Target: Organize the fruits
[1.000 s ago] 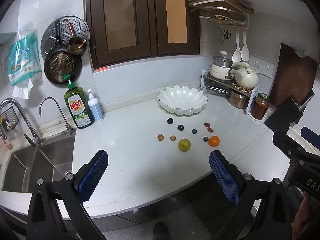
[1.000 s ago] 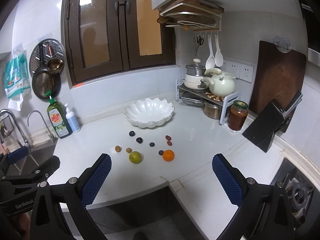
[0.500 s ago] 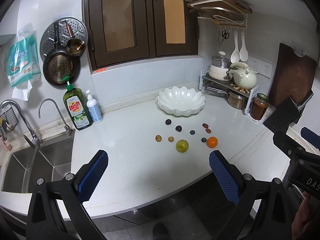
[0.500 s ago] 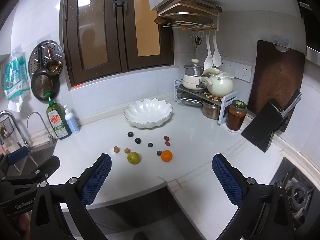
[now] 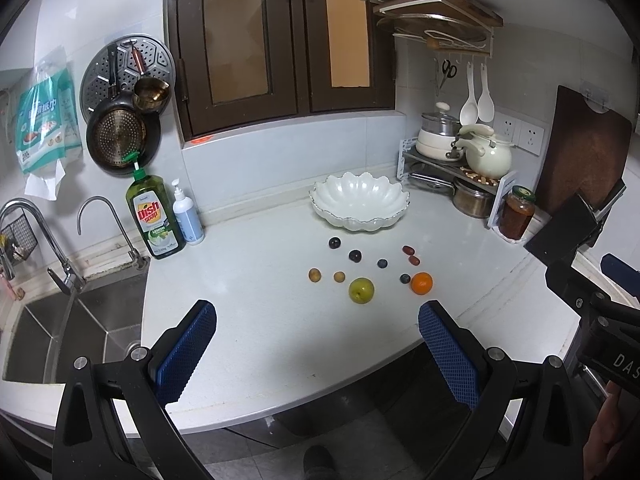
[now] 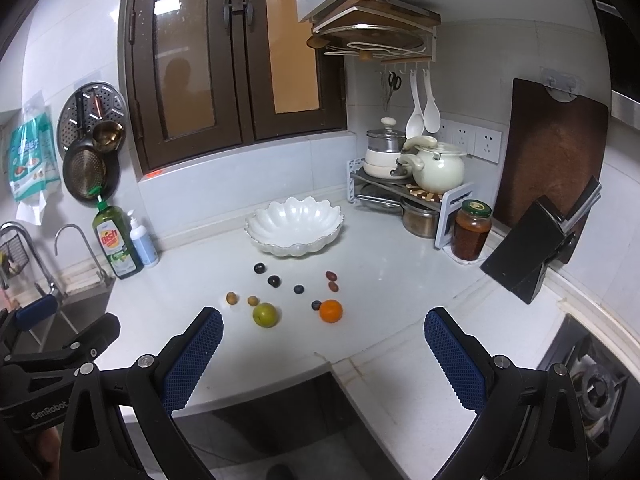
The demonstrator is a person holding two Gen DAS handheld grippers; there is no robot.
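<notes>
Both grippers hung in front of the white worktop (image 5: 248, 320) with their jaws spread wide and nothing between them. In the left wrist view the left gripper (image 5: 316, 346) had its blue pads low in the picture, and the fruits lay beyond them on the worktop, well apart from the jaws. The green apple (image 5: 361, 290) and the orange (image 5: 421, 283) were the nearest fruits, the orange just above the right pad. Behind them lay two small brown fruits (image 5: 327, 276), dark round berries (image 5: 355, 256) and two red dates (image 5: 411, 255). The white scalloped bowl (image 5: 360, 205) stood farther back, near the wall, with no fruit inside. In the right wrist view the right gripper (image 6: 322, 348) was also held back from the fruits, which lay beyond the gap of its jaws, more toward the left pad.
</notes>
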